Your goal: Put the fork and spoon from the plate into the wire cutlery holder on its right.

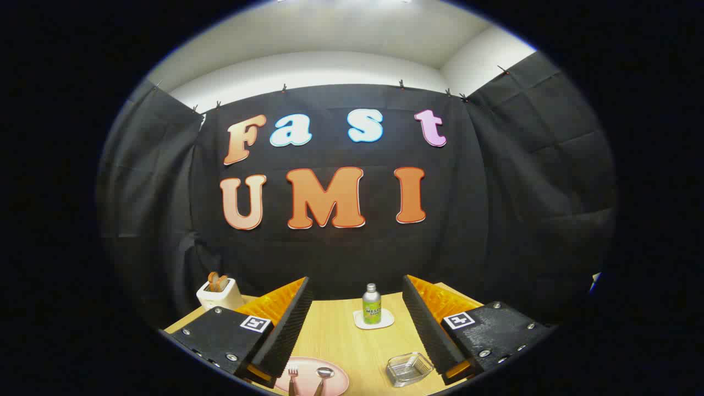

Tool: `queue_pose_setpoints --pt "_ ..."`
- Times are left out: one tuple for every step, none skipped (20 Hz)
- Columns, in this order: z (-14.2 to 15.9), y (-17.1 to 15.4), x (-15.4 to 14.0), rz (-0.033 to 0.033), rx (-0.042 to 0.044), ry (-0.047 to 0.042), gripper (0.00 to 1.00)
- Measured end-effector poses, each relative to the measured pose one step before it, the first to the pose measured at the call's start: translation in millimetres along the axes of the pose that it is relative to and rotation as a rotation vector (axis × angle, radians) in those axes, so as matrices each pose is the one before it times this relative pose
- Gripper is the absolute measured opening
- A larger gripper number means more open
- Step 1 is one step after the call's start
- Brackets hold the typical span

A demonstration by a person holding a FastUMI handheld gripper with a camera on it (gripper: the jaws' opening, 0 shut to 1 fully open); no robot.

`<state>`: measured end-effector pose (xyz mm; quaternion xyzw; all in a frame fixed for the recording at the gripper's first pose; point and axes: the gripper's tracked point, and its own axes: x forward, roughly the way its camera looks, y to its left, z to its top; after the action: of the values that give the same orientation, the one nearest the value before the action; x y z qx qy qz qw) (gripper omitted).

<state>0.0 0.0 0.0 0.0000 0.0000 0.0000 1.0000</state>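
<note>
The gripper [352, 330] stands wide open, holding nothing. The metal fork [292, 377] and metal spoon [323, 376] lie on the round pink plate [338, 383] at 6 o'clock between the fingers. Both look light, stiff and slippery; grasp mid-handle.

Pink plate [336, 379], pale wood table [341, 335], green-labelled bottle [372, 304], white coaster [374, 319]

claw camera looks level over the table [341, 335] toward the booth wall, well above the plate [335, 379]

tool [355, 330] open | fork [292, 377], spoon [323, 376] on plate [340, 381]
</note>
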Motion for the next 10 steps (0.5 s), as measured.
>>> queue_pose_setpoints --pt "-2.29 9.99 -5.82 0.0137 0.00024 0.01211 0.98" --pt "-3.51 8.6 -4.08 0.0105 0.00303 0.01324 0.98" --pt "-3.21 4.98 -3.28 0.00584 0.00355 0.00961 0.98" --pt "-1.36 2.61 -2.69 0.00281 0.00242 0.0078 0.98" --pt "-1.11 2.18 -2.1 -0.0014 0.00345 0.00569 0.98" --pt "-1.87 1.44 -0.66 -0.00028 0.00406 0.00384 0.98" --pt "0.35 0.98 0.14 -0.00184 0.00211 0.00393 0.98" --pt "0.2 0.08 1.74 -0.00134 -0.00223 0.00469 0.98" --pt "-0.34 -0.28 0.47 -0.00213 -0.00455 0.00463 0.98" --pt "0.4 0.19 0.09 0.00013 -0.00223 0.0012 0.98"
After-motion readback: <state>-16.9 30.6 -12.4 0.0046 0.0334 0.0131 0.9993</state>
